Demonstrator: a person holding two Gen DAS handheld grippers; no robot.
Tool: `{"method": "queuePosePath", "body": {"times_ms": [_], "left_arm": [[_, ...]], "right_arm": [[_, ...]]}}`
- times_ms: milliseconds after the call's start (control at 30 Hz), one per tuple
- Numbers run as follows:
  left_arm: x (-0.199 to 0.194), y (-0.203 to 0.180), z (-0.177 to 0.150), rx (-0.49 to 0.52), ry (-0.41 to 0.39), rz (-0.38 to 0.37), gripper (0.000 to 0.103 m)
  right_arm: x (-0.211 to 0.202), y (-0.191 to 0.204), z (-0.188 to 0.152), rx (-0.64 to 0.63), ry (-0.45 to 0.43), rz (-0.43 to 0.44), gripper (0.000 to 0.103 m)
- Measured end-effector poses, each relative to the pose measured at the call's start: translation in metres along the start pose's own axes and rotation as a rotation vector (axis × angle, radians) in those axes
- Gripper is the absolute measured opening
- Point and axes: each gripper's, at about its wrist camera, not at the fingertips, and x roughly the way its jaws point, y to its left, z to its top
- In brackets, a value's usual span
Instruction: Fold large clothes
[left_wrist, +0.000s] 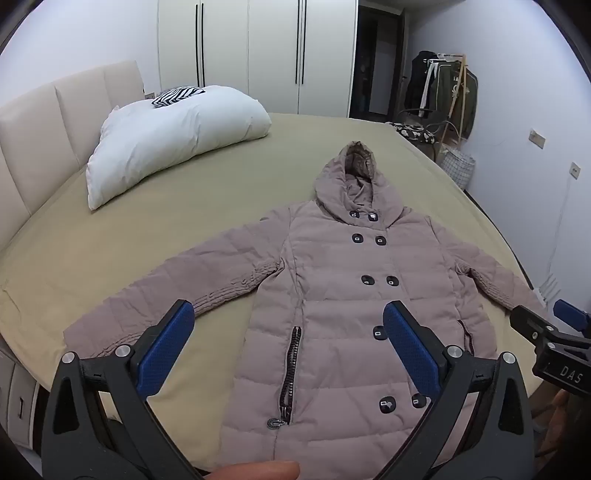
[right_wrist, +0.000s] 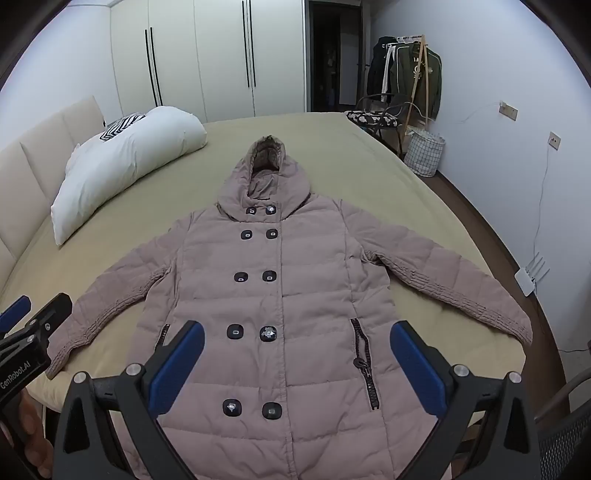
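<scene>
From the left wrist, the left gripper (left_wrist: 288, 345) hangs with its jaws spread wide and empty above the hooded puffer coat (left_wrist: 343, 295), which lies face up, buttoned, sleeves outspread on the bed (left_wrist: 229, 184). The right gripper's body at the frame's right edge reads "DAS". From the right wrist, the right gripper (right_wrist: 297, 363) is likewise spread and holding nothing over the coat's lower front; the left gripper's body at the left edge reads "GenRobot.AI". The padding looks slippery and springy: a shallow pinch could slip, and a fold may spring open.

One coat (right_wrist: 280, 295), one pillow (right_wrist: 122, 162)
</scene>
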Motion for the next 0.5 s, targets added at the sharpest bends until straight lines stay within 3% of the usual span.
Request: {"method": "queuePosePath", "body": {"times_ms": [500], "left_arm": [[-0.0003, 0.0032, -0.0064, -0.009, 0.010, 0.000, 0.103]], "right_arm": [[0.0037, 0.0033, -0.0012, -0.008, 0.007, -0.008, 0.103]]}}
